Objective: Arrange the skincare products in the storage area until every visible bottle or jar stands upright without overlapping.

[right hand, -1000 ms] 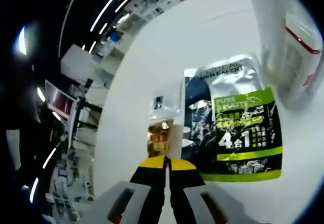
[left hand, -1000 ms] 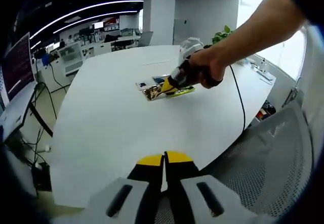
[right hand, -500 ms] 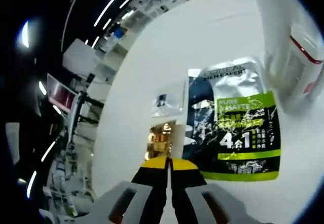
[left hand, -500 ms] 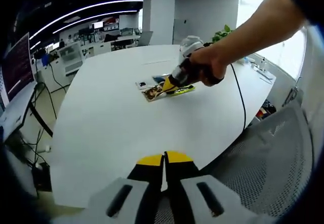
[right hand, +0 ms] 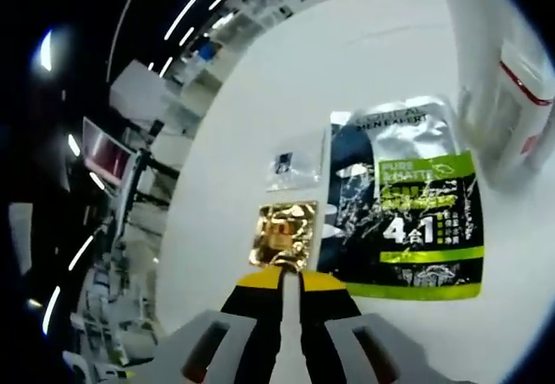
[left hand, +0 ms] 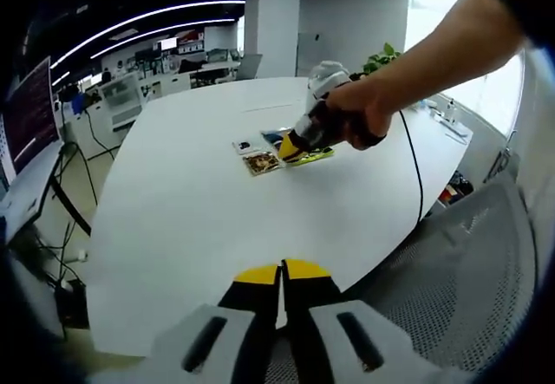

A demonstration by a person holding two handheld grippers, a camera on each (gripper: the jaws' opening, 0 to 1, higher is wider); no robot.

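The right tool (right hand: 285,277), jaws nearly closed and empty, is backing away from the gold sachet (right hand: 283,233), now lying flat on the counter (right hand: 381,63) at 9 o'clock of the green-labelled pouch (right hand: 401,202), suggesting placement done, while the left tool (left hand: 281,273) is idling pressed closed.

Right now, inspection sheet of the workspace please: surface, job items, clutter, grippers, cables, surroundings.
Surface: white table, mostly bare.
Job's things: gold sachet, clear sachet and green-and-black sachet lie flat, side by side; white container with red band stands beside them. No bottle or jar identifiable.
Clutter: small items at the table's far edge, too small to tell.
Grippers: left gripper shut, over the near edge; right gripper shut, at the gold sachet's near edge.
Cables: black cable trailing from the right gripper.
Surroundings: open office, mesh chair, plant.
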